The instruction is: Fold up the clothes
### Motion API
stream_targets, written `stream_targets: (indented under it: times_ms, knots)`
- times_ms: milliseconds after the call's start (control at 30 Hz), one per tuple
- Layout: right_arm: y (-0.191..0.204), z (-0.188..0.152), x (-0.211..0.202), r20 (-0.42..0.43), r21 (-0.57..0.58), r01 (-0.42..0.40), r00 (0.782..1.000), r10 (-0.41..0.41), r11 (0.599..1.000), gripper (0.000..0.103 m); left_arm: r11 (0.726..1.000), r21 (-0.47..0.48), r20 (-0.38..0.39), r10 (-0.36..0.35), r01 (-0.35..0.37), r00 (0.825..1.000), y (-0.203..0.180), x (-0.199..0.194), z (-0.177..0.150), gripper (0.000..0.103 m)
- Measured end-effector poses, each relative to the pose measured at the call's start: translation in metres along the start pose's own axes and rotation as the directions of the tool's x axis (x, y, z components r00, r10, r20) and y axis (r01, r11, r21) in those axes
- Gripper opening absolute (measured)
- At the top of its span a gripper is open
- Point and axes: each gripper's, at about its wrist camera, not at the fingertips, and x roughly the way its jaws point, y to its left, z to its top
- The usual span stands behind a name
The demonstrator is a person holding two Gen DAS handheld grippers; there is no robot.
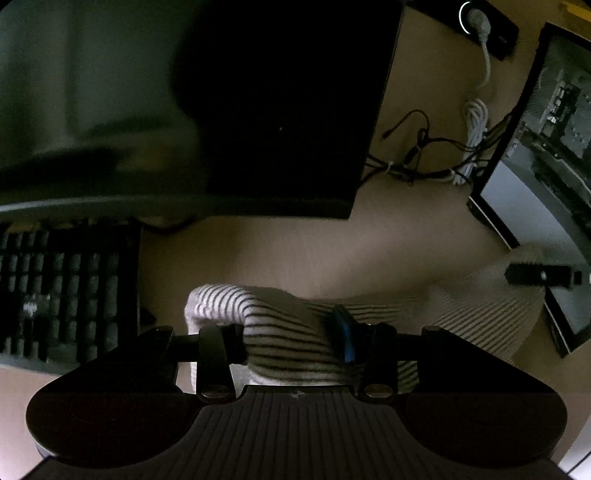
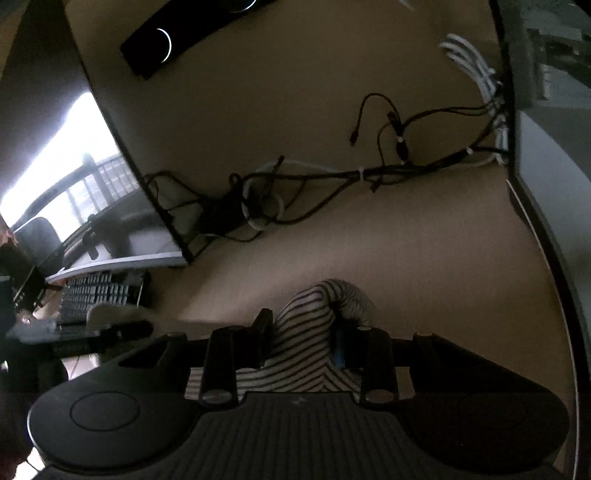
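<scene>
So the whole thing happens on a light wood-look desk [image 1: 280, 251] in a pretty dim room, and it's crowded with computer gear. Left wrist view has a black keyboard [image 1: 62, 291] off to the left, a big dark monitor [image 1: 280, 110] looming over the middle, and a second screen [image 1: 535, 177] angled in at the right edge. Between the two screens there's a tangle of black cables [image 1: 421, 155] plus a coiled white cable [image 1: 476, 122] running up to a black power strip [image 1: 484, 26] with a glowing ring.

The striped garment [image 1: 288, 332], white with thin dark stripes, is bunched up on the desk right in front of both tools. The left gripper [image 1: 291, 339] is clamped on a fat fold of it, cloth bulging between the fingers. From there the fabric stretches off to the right towards the other tool's finger [image 1: 543, 277].

Right wrist view gives you what the left one doesn't: the left monitor's [image 2: 74, 177] lit face reflecting a bright window and railing, and a much bigger cable nest [image 2: 258, 192] behind it. The right gripper [image 2: 303, 339] is pinching a raised hump of the same striped garment [image 2: 306, 332], closed tight on it. The keyboard [image 2: 99, 295] shows up far left here, with the power strip [image 2: 177, 40] up top.
</scene>
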Motion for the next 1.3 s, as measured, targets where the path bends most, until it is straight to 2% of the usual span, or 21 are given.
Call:
stream_targets:
  times_ms: [200, 300, 433, 533, 567, 600, 633, 700, 767, 867, 933, 967, 1000, 1067, 1200, 1267, 1300]
  knots:
    - [-0.015, -0.053, -0.013, -0.061, 0.132, 0.036, 0.998, -0.028, 0.991, 0.031, 1.000, -0.025, -0.034, -0.014, 0.014, 0.999, 0.005, -0.013, -0.036, 0.075]
    - [-0.012, -0.082, -0.020, -0.067, 0.123, 0.051, 0.997, -0.043, 0.991, 0.031, 0.998, -0.056, -0.041, -0.024, 0.021, 0.999, 0.012, -0.029, -0.049, 0.079]
    - [-0.006, -0.081, -0.020, -0.049, 0.136, 0.072, 0.997, -0.066, 0.988, 0.031, 1.000, -0.018, 0.001, -0.002, 0.002, 1.000, 0.020, -0.062, -0.044, 0.079]
    - [0.003, -0.080, -0.016, -0.027, 0.104, 0.102, 0.995, -0.100, 0.989, 0.031, 0.998, 0.044, 0.066, 0.038, -0.041, 0.997, 0.008, -0.085, -0.033, 0.079]
    - [0.007, -0.082, -0.015, -0.020, 0.090, 0.113, 0.994, -0.112, 0.990, 0.031, 0.998, 0.055, 0.092, 0.036, -0.041, 0.995, 0.002, -0.092, -0.030, 0.082]
    - [0.008, -0.084, -0.015, -0.013, 0.081, 0.122, 0.993, -0.121, 0.989, 0.031, 0.998, 0.058, 0.116, 0.015, -0.022, 0.993, -0.006, -0.096, -0.027, 0.090]
    - [0.010, -0.085, -0.015, -0.006, 0.072, 0.131, 0.991, -0.131, 0.989, 0.031, 0.998, 0.063, 0.130, -0.020, 0.012, 0.991, -0.014, -0.099, -0.026, 0.093]
    - [0.014, -0.088, -0.014, 0.006, 0.055, 0.147, 0.989, -0.148, 0.988, 0.031, 0.993, 0.089, 0.130, -0.084, 0.073, 0.988, -0.031, -0.096, -0.027, 0.094]
    - [0.018, -0.090, -0.014, 0.013, 0.029, 0.164, 0.986, -0.164, 0.986, 0.031, 0.988, 0.126, 0.092, -0.101, 0.089, 0.991, -0.046, -0.083, -0.032, 0.094]
    - [0.023, -0.089, -0.016, 0.016, -0.008, 0.184, 0.983, -0.184, 0.983, 0.035, 0.992, 0.119, 0.003, -0.043, 0.042, 0.999, -0.047, -0.048, -0.045, 0.094]
    - [0.028, -0.086, -0.023, 0.031, -0.039, 0.207, 0.978, -0.206, 0.977, 0.047, 0.997, 0.081, -0.046, -0.014, 0.018, 0.999, -0.037, -0.029, -0.050, 0.093]
    - [0.031, -0.084, -0.027, 0.044, -0.054, 0.224, 0.974, -0.222, 0.973, 0.056, 0.998, 0.066, -0.048, -0.020, 0.024, 0.999, -0.033, -0.027, -0.051, 0.093]
    - [0.034, -0.081, -0.033, 0.060, -0.064, 0.243, 0.969, -0.239, 0.968, 0.058, 0.998, 0.052, -0.049, -0.027, 0.029, 0.998, -0.029, -0.024, -0.052, 0.094]
    - [0.041, -0.073, -0.047, 0.112, -0.084, 0.274, 0.958, -0.264, 0.958, 0.058, 0.998, 0.042, -0.047, -0.034, 0.036, 0.998, -0.025, -0.022, -0.051, 0.094]
    - [0.075, -0.056, -0.072, 0.243, -0.209, 0.327, 0.930, -0.275, 0.922, 0.057, 0.998, 0.043, -0.036, -0.034, 0.036, 0.999, -0.022, -0.014, -0.050, 0.096]
    - [0.089, -0.055, -0.070, 0.213, -0.241, 0.271, 0.951, -0.222, 0.932, 0.057, 0.998, 0.046, -0.027, -0.029, 0.030, 0.999, -0.024, -0.014, -0.049, 0.096]
    - [0.092, -0.056, -0.062, 0.168, -0.223, 0.236, 0.965, -0.202, 0.946, 0.057, 0.999, 0.046, -0.023, -0.026, 0.027, 0.999, -0.024, -0.013, -0.048, 0.096]
